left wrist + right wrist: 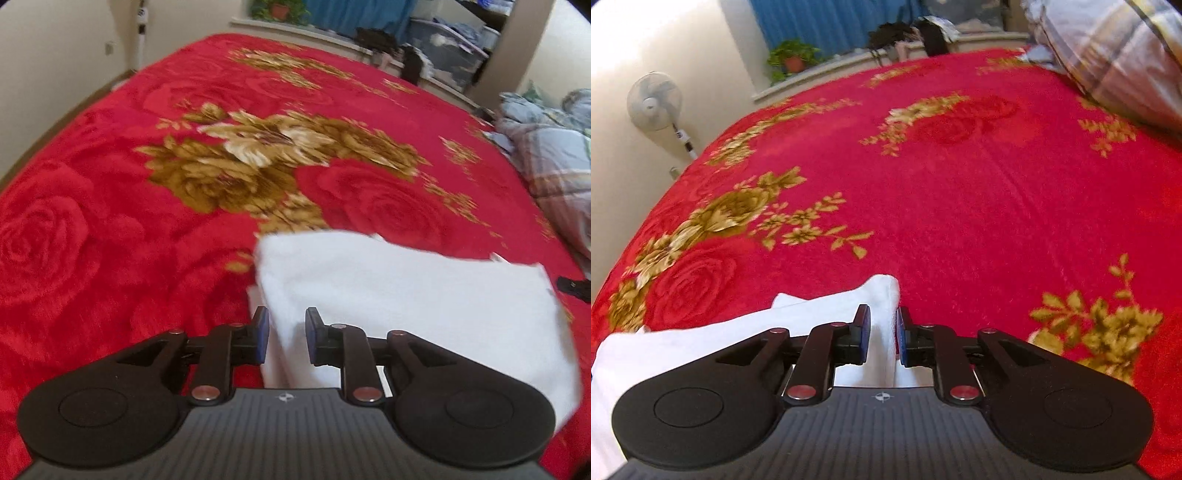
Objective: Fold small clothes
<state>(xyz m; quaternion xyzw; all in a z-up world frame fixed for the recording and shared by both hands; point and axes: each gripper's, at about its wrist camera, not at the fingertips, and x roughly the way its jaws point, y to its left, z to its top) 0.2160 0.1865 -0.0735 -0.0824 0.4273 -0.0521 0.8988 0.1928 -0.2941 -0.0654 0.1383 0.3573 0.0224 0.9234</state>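
Observation:
A white garment (406, 295) lies on the red flowered blanket (110, 221), folded into a broad slab. My left gripper (287, 332) is over its near left edge, and white cloth fills the narrow gap between its blue pads. In the right wrist view the garment (701, 339) stretches to the left, and a bunched corner of it (882, 295) sticks up between the fingers of my right gripper (883, 334). Both grippers have their jaws close together on the cloth.
A plaid grey-blue quilt (554, 155) is heaped at the bed's right side and also shows in the right wrist view (1115, 55). A standing fan (655, 101) is by the left wall. A potted plant (792, 59) sits on the windowsill beyond the bed.

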